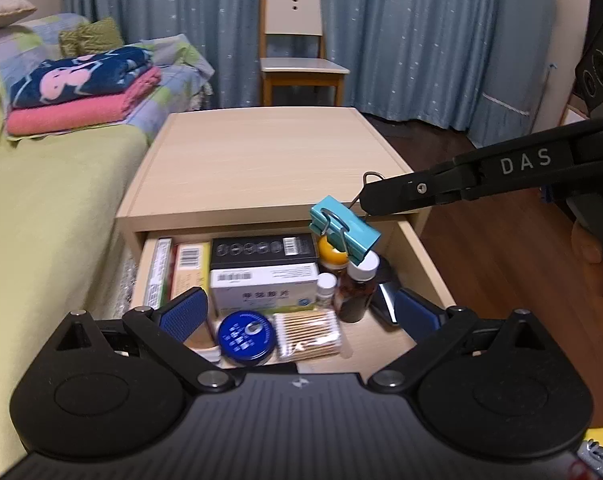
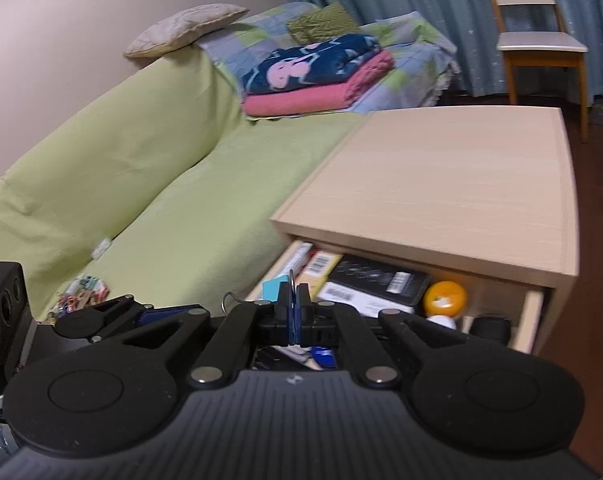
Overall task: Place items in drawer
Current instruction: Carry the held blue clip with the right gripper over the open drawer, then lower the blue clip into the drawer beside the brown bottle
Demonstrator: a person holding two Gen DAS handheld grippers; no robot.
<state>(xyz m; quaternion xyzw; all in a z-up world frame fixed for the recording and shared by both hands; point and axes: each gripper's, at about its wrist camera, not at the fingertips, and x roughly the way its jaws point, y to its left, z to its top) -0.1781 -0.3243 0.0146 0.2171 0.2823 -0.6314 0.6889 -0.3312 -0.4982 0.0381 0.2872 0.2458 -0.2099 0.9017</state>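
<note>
Left wrist view: right gripper [image 1: 365, 204] pinches teal binder clip [image 1: 344, 229] above open drawer [image 1: 429, 264]; left gripper [image 1: 297, 312] spread wide.

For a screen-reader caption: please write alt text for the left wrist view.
The right gripper holds a teal binder clip by its wire handle over an open wooden drawer crowded with boxes and bottles. The left gripper hangs open in front.

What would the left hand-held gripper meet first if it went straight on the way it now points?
Probably the white medicine box in the open drawer: it lies straight between the open fingers of the left hand-held gripper. The round blue tin lies nearer but lower, so depth is uncertain.
</note>
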